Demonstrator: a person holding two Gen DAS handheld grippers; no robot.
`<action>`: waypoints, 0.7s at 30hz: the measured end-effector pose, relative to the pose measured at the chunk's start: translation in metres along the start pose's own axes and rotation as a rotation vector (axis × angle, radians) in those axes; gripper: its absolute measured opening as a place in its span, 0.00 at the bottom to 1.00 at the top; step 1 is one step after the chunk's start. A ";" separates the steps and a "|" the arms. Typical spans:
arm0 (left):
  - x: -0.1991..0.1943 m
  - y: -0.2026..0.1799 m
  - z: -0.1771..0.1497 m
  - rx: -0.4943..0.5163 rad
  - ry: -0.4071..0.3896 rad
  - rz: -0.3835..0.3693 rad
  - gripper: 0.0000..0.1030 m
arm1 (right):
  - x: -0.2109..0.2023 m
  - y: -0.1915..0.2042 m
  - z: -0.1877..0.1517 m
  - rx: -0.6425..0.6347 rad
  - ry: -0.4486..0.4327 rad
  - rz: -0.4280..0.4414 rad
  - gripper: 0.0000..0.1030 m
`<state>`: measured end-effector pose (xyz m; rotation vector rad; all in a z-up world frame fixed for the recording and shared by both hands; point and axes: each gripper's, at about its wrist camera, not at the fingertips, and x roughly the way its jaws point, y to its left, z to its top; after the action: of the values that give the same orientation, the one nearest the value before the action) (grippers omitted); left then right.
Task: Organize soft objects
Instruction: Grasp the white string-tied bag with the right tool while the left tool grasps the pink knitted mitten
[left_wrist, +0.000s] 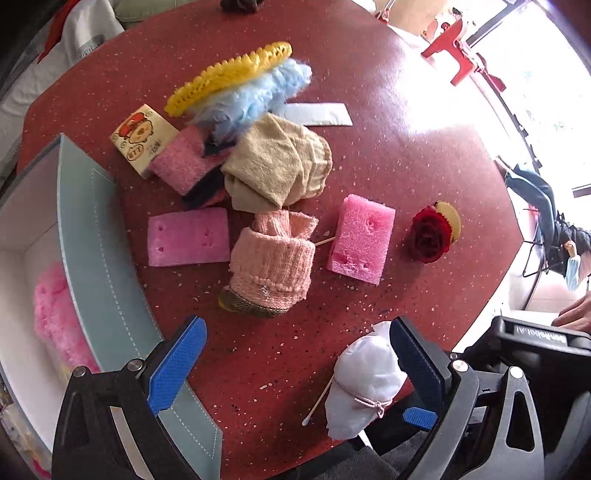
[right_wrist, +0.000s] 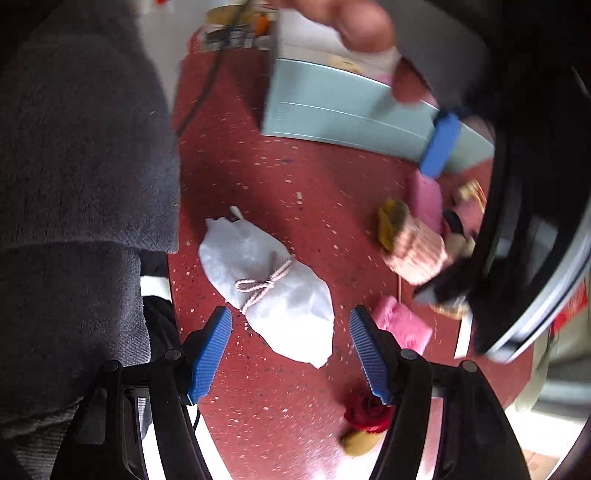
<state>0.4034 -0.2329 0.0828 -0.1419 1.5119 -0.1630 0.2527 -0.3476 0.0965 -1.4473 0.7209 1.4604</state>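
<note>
Two characters, unreadable writing on tissue pack (left_wrist: 144, 139); gripper (left_wrist: 297, 360) empty.

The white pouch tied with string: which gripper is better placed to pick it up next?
Right. The right gripper is open, and the white pouch lies just ahead, nearly between its fingers. The left gripper, also open, has it off beside one finger.

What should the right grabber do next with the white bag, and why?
Probably ease the right gripper forward and close on the white pouch. Its jaws are open and empty, the pouch lies just ahead between them, and the box for soft things stands further ahead on the table.
</note>
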 end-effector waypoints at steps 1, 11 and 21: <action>0.008 -0.002 0.001 0.006 0.024 0.017 0.97 | 0.003 0.000 0.000 -0.022 0.007 0.010 0.68; 0.024 0.030 0.007 -0.139 0.055 -0.026 0.97 | 0.025 0.017 -0.001 -0.142 -0.031 0.015 0.71; 0.046 0.032 0.030 -0.228 0.086 0.050 0.97 | 0.053 0.028 0.009 -0.115 0.054 0.018 0.39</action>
<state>0.4364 -0.2103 0.0331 -0.2818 1.6161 0.0440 0.2305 -0.3400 0.0411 -1.5765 0.6944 1.5024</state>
